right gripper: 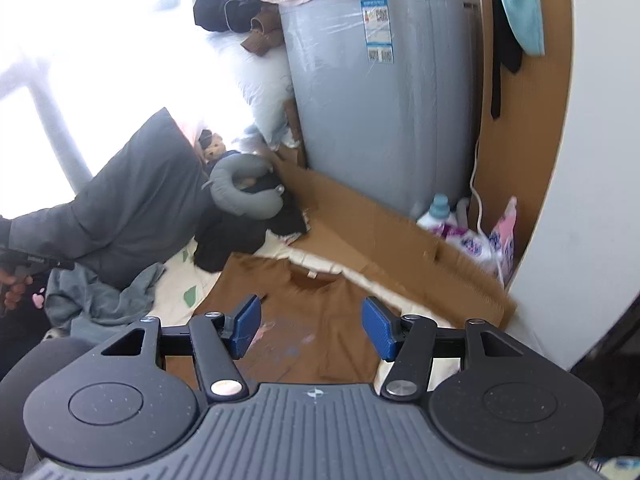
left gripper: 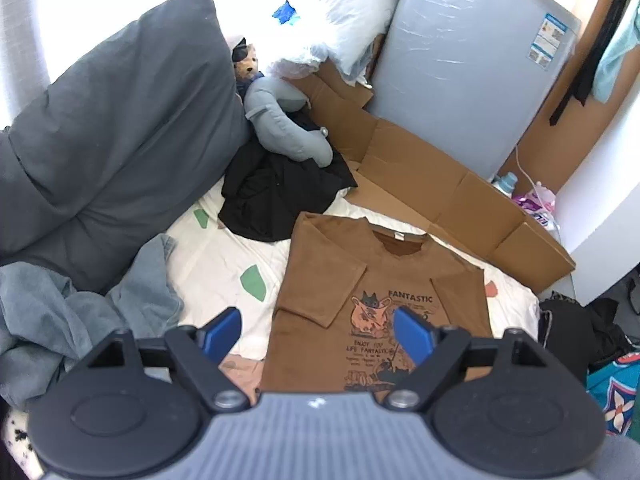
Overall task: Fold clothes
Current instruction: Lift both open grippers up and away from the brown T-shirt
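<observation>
While both grippers are hovering with fingers spread and empty, the left gripper and right gripper are facing a brown T-shirt lying flat on the patterned bedsheet, bordered by flattened cardboard and a grey washing machine.

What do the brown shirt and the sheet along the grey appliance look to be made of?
The shirt looks like soft matte knit, probably cotton: it lies limp, shows creases and carries a printed graphic. The sheet looks like corrugated cardboard: stiff flat brown panels with sharp fold lines, matte.
</observation>
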A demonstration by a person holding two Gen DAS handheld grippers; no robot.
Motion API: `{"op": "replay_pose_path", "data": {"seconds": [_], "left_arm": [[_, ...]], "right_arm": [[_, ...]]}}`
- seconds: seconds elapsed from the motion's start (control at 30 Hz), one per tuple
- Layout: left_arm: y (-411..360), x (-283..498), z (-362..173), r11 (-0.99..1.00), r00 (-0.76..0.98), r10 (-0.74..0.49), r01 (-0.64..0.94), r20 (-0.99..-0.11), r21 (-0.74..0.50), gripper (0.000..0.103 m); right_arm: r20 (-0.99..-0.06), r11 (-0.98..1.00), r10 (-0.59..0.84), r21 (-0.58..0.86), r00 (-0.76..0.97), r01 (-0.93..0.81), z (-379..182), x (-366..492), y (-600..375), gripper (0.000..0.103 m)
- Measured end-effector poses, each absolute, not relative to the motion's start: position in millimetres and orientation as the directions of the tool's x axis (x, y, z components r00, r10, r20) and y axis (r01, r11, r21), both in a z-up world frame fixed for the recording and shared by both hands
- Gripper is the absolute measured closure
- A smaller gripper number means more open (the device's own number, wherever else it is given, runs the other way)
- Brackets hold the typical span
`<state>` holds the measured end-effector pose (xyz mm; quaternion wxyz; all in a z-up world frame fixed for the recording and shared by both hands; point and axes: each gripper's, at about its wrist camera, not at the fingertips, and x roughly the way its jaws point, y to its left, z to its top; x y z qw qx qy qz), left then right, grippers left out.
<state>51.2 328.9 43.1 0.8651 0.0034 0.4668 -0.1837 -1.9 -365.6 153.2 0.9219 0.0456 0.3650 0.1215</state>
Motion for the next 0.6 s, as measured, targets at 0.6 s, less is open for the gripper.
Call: {"op": "replay_pose_path", "data": {"seconds": [0.6], "left_arm": [[334.5, -12.2, 10.6, 0.914, 0.551, -0.271, 0.404, -0.789, -0.031, 0.012]], "right_arm": [[-0.654, 0.953, 0.168, 0.298, 0.738, 0.047, 37.2, -130.7, -327.6, 0.038]]}}
